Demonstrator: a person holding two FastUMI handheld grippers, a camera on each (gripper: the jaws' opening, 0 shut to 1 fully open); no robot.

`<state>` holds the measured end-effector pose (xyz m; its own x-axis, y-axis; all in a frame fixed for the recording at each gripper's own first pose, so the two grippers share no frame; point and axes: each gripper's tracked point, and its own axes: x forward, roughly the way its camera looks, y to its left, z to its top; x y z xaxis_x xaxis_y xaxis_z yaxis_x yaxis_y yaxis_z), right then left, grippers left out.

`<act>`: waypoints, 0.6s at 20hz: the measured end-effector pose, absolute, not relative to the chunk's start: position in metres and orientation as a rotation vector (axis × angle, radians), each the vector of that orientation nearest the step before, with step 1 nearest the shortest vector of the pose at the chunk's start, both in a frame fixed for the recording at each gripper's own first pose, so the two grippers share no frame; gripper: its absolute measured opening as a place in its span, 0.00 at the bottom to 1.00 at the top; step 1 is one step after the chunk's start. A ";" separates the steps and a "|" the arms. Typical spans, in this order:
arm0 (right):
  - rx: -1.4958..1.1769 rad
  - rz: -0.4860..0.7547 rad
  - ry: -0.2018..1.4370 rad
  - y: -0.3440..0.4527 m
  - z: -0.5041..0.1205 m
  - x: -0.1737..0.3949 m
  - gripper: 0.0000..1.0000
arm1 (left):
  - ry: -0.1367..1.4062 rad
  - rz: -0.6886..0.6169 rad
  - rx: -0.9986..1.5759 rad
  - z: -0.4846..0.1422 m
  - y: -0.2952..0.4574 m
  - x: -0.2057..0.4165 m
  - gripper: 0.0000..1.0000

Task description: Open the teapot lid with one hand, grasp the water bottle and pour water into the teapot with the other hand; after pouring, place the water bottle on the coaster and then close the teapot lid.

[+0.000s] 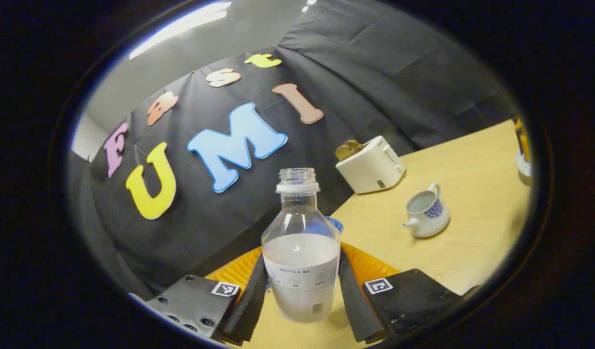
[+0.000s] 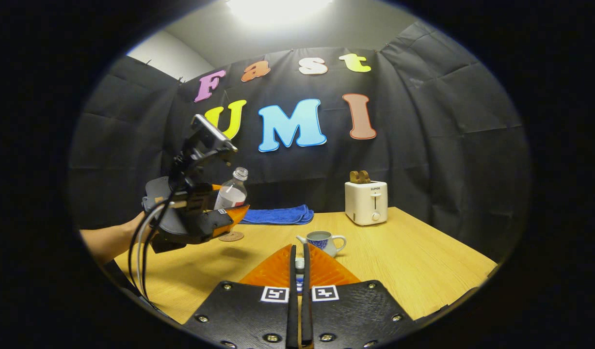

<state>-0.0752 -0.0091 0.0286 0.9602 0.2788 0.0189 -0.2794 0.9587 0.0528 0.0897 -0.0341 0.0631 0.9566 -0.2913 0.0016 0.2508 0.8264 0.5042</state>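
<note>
Clear glossy plastic water bottle [image 1: 301,252] with matt paper label, glazed white ceramic teapot [image 1: 426,212], smooth pale wood-grain bench [image 1: 462,194], glossy cream plastic toaster [image 2: 366,202], soft blue cloth towel [image 2: 278,215], matt creased black cloth wall [image 2: 423,145], ribbed pads on left tool [image 1: 302,298].

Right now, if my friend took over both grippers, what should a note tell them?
Left gripper: shut on the water bottle, held upright in the air, cap off, partly full.
Right gripper: jaws nearly closed on something small, probably the teapot lid; hard to tell.
Teapot: on the table, open on top.
Coaster: on the table, under the left gripper.
Done: lid off, bottle grasped.
Left: pour if not yet done, bottle onto coaster, lid back on.
</note>
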 end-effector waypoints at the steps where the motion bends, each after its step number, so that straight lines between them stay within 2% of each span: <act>1: 0.063 0.294 -0.001 -0.004 0.026 -0.067 0.03 | -0.087 -0.277 0.461 0.067 -0.022 0.089 0.85; 7: 0.093 0.345 0.051 0.021 0.015 -0.033 0.03 | -0.080 -0.165 0.191 0.062 0.044 0.102 0.84; 12: 0.087 0.379 0.070 0.038 0.010 -0.017 0.03 | -0.057 -0.150 0.086 0.053 0.063 0.124 0.84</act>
